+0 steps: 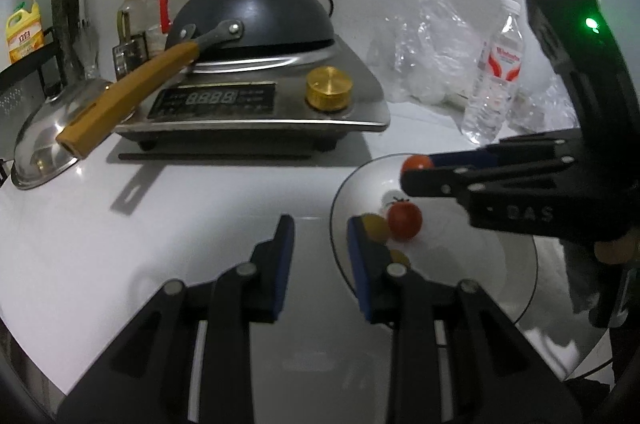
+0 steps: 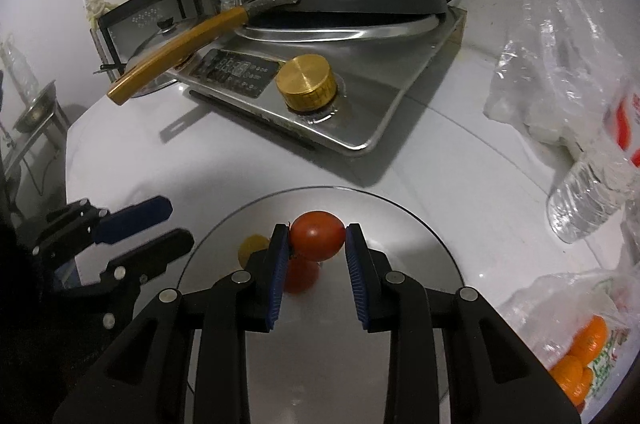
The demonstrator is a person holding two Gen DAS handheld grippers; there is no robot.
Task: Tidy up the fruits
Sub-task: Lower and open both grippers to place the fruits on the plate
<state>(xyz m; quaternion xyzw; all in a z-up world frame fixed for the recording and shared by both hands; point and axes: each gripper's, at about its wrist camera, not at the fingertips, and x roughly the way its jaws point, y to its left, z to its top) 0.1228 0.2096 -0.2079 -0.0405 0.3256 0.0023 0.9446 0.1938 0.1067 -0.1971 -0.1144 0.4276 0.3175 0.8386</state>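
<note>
My right gripper [image 2: 316, 230] is shut on a red tomato [image 2: 318, 236], held just above a round shiny plate [image 2: 400, 244]. The left wrist view shows the same right gripper [image 1: 416, 170] coming in from the right with that tomato [image 1: 416, 162] at its tip. A second red tomato [image 1: 405, 220] and a small yellow fruit [image 1: 376, 226] lie on the plate [image 1: 460, 264]. My left gripper [image 1: 319, 224] hovers at the plate's left rim, pads drawn close with nothing between them. It also shows at the left of the right wrist view [image 2: 172, 222].
An induction cooker [image 1: 260, 104] with a gold knob [image 1: 329, 88] carries an upturned wok whose wooden handle [image 1: 128, 104] sticks out left. A steel lid [image 1: 44, 144] lies beside it. A water bottle [image 1: 496, 72] and plastic bags stand right; a bag of oranges [image 2: 580, 356] lies near right.
</note>
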